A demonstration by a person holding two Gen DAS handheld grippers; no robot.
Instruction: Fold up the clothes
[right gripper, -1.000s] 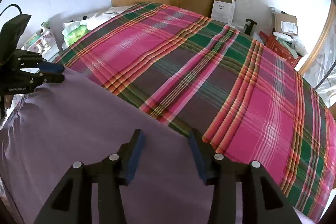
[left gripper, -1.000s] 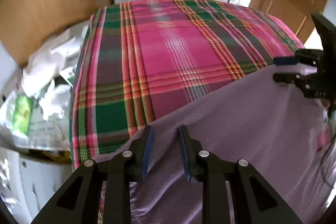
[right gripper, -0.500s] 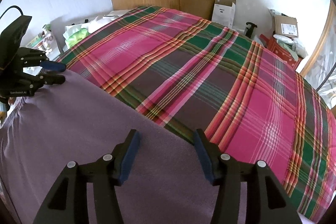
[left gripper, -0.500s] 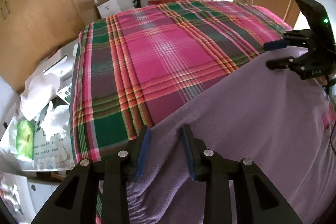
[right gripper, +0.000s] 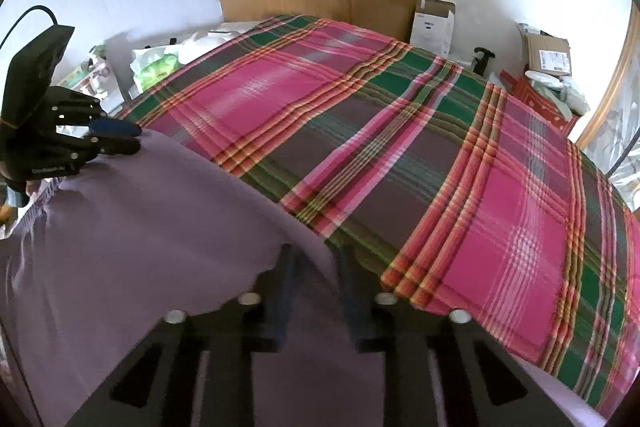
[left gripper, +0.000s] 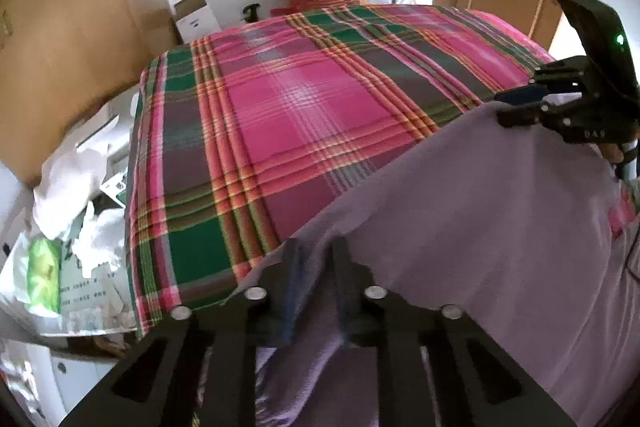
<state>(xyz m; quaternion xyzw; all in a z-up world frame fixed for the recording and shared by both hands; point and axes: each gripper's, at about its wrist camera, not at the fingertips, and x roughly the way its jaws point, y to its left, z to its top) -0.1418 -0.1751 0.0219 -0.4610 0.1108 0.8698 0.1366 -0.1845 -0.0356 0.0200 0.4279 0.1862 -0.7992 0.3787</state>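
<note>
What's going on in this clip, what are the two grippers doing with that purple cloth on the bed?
A person is working a handheld gripper in each hand over a bed with a plaid bedspread. Both are at the far edge of a purple garment spread across the near side. The left gripper and the right gripper each have that edge between their fingers, jaws narrowed around the fabric, one at each end. No fold shows yet; the garment lies mostly flat. Boxes and bags sit along the walls.

left tongs (left gripper: 314,251): closed on cloth edge | right tongs (right gripper: 316,259): closed on cloth edge
</note>
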